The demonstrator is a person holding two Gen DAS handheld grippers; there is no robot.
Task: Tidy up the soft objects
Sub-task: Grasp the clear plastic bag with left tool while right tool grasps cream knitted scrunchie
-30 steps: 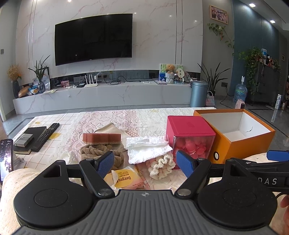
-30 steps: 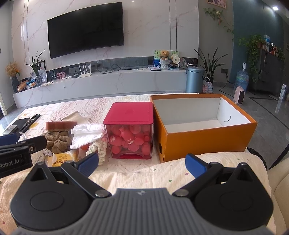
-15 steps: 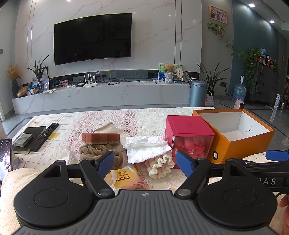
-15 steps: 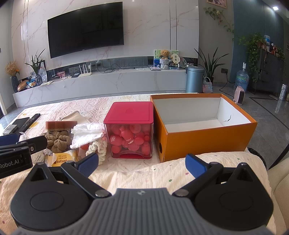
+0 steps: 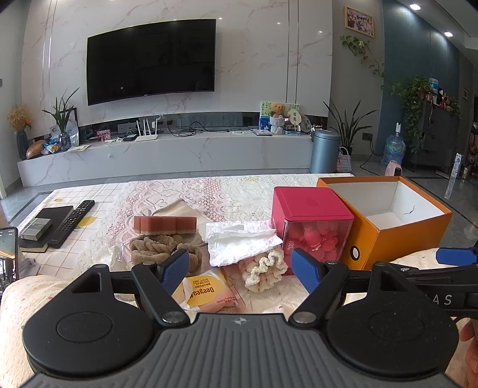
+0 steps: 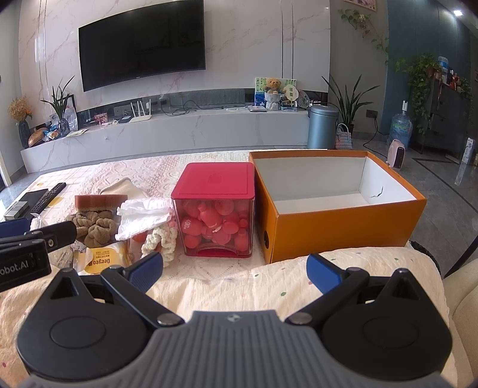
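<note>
1. A large black television (image 5: 151, 59) is hanging on the white marble wall (image 5: 269, 59).
2. A long marble console (image 5: 167, 158) is running below it.
3. A grey bin (image 5: 324, 150) is standing at the far right, near potted plants (image 5: 349, 125).
4. Ceiling spotlights (image 5: 415, 6) are shining over the grey floor (image 6: 448, 191).

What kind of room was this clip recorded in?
Most likely a home living room: a wall-mounted television above a long marble media console, houseplants, and a remote control on the cloth-covered table.
</note>
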